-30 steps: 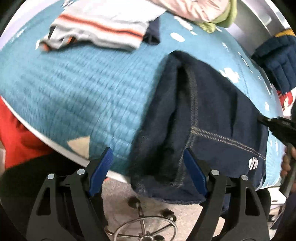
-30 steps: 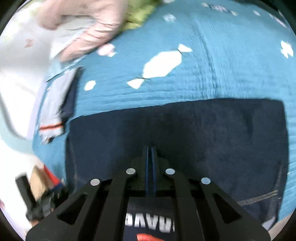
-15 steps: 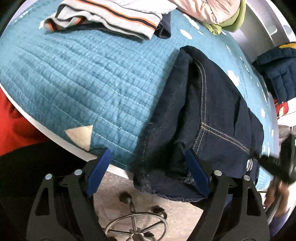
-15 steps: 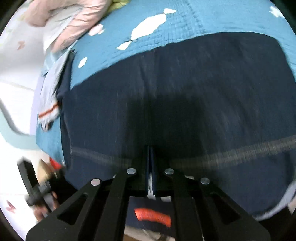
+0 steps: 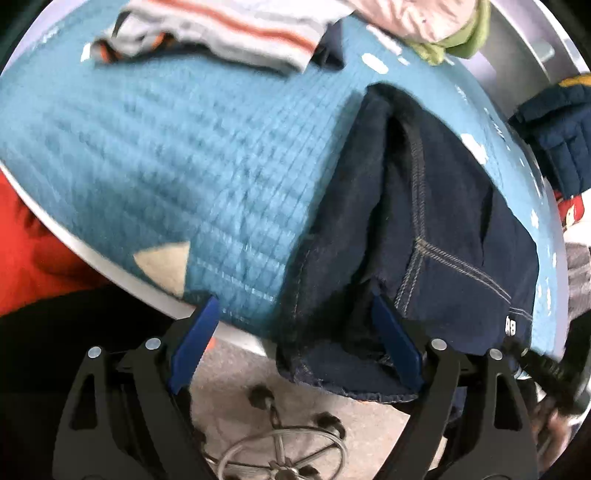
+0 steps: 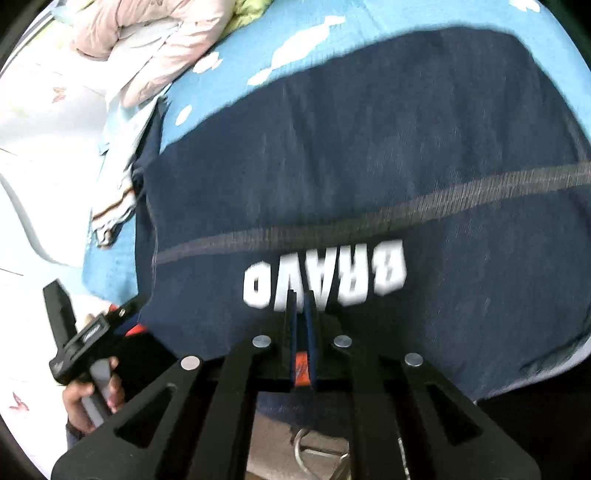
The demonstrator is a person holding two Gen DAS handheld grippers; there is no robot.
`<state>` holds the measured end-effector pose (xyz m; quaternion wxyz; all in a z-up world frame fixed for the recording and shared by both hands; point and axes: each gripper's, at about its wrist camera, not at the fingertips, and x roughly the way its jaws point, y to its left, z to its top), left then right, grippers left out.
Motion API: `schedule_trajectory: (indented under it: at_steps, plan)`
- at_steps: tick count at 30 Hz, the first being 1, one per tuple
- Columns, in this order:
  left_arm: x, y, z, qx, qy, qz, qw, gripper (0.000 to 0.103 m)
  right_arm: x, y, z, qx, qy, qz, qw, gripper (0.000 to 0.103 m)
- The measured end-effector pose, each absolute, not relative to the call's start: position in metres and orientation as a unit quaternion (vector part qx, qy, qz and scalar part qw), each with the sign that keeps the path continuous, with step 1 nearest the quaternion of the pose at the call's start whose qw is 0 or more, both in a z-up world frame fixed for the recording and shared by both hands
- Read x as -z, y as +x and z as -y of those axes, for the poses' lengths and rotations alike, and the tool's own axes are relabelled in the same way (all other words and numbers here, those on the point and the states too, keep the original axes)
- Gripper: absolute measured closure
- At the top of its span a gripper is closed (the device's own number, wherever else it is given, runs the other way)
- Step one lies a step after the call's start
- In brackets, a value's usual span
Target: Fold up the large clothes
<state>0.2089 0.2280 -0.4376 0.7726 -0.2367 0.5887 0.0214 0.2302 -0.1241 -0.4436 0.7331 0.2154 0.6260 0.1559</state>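
Note:
A navy garment with pale stitching lies on the teal quilt, and its near end hangs over the table rim. My left gripper hovers at that overhang with its jaws opening. The hem sits between the blue pads without being pressed. The right wrist view shows the same garment with white upside-down BRAVO lettering. My right gripper sits over its near edge, jaws just opening to a thin slit with nothing clearly pinched. The left gripper shows at the garment's left corner, and the right gripper at lower right.
A folded grey top with orange stripes, a pink jacket and a green cloth lie at the quilt's far side. Dark blue clothing sits off to the right. A chair base with castors stands below the table rim.
My right gripper slid back across the garment toward its near edge, so the BRAVO lettering now lies ahead of the fingers. The left jaws widened a little and the left hand stayed put.

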Motion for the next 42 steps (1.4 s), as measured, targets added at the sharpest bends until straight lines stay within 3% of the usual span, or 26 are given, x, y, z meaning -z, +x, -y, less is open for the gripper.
schedule_trajectory:
  at_steps: [2,7,12,16,21,30,36,39,42]
  plan:
    - [0.443,0.207,-0.231,-0.024,-0.256,-0.591,0.765,0.015,0.456,0.231,0.130,-0.153,0.235,-0.619,0.734,0.103]
    - [0.458,0.204,-0.244,-0.014,-0.332,-0.594,0.732,0.013,0.460,0.234,0.135,-0.158,0.260,-0.619,0.724,0.103]
    - [0.458,0.209,-0.239,-0.018,-0.324,-0.594,0.736,0.013,0.459,0.232,0.140,-0.160,0.271,-0.614,0.724,0.103]
    - [0.457,0.207,-0.240,-0.011,-0.356,-0.594,0.722,0.023,0.455,0.228,0.144,-0.162,0.280,-0.612,0.722,0.100]
    - [0.455,0.200,-0.240,-0.002,-0.361,-0.594,0.719,0.025,0.452,0.227,0.141,-0.156,0.275,-0.615,0.723,0.099]
    - [0.464,0.198,-0.242,0.010,-0.397,-0.586,0.706,0.040,0.449,0.225,0.135,-0.153,0.268,-0.615,0.725,0.098]
    - [0.456,0.191,-0.248,0.009,-0.407,-0.584,0.702,0.061,0.432,0.216,0.126,-0.160,0.237,-0.601,0.746,0.087]
    - [0.447,0.190,-0.247,0.030,-0.410,-0.578,0.704,0.088,0.416,0.209,0.110,-0.173,0.193,-0.579,0.773,0.083]
    - [0.430,0.195,-0.240,0.045,-0.383,-0.575,0.721,0.089,0.405,0.200,0.089,-0.195,0.149,-0.557,0.794,0.076]
